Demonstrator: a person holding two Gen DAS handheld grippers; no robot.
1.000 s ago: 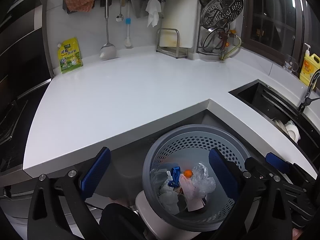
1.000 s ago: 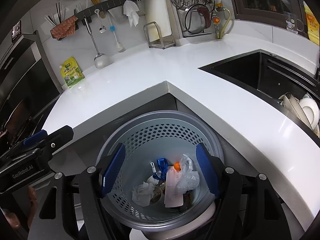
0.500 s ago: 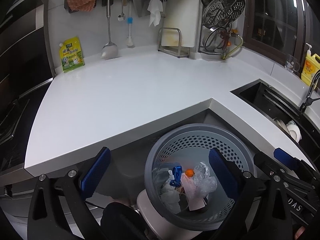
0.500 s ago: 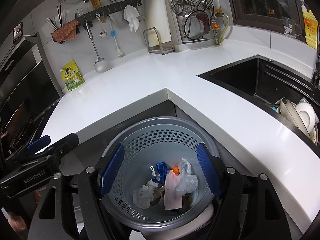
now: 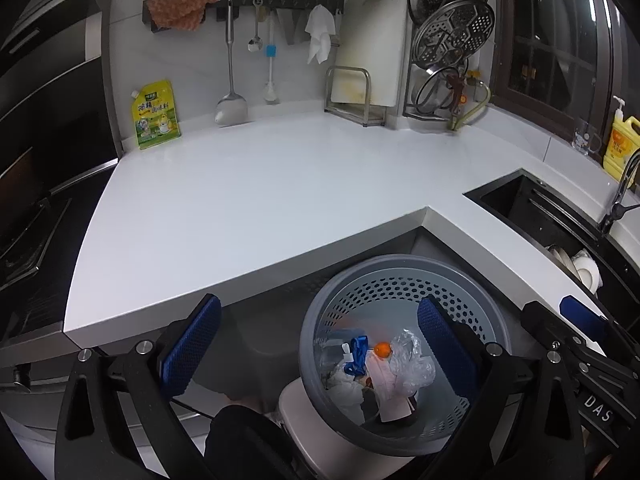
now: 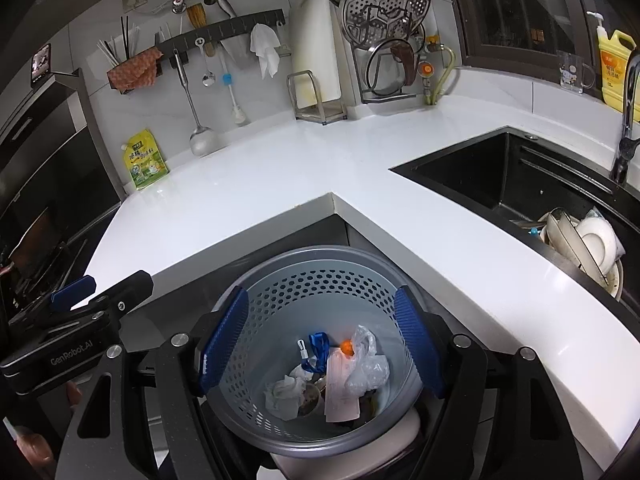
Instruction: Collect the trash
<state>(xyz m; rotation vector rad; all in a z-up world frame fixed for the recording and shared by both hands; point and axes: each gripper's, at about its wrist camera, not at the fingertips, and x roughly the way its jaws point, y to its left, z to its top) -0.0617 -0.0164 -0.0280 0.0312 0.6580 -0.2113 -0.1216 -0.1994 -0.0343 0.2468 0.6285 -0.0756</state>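
A grey perforated trash bin [image 5: 404, 280] stands below the inner corner of the white counter [image 5: 256, 192]; it also shows in the right wrist view [image 6: 320, 264]. Inside lie a crumpled clear plastic bag [image 6: 366, 364], a blue strap [image 6: 318, 350], white tissue [image 6: 282, 396], a pink paper [image 6: 340, 384] and a small orange piece [image 6: 346, 346]. My left gripper [image 5: 320, 352] is open and empty, above the bin's left side. My right gripper [image 6: 320, 344] is open and empty, right over the bin.
A yellow pouch [image 5: 155, 114] leans on the back wall. A ladle [image 5: 231, 108] and brush [image 5: 271, 92] hang from a rail. A black sink [image 6: 520, 184] with dishes [image 6: 588, 248] lies at the right, with a yellow soap bottle [image 6: 614, 68] and a metal rack [image 5: 356, 96].
Both grippers have drawn back and risen slightly; the bin and its trash sit lower in both views. Both stay open.
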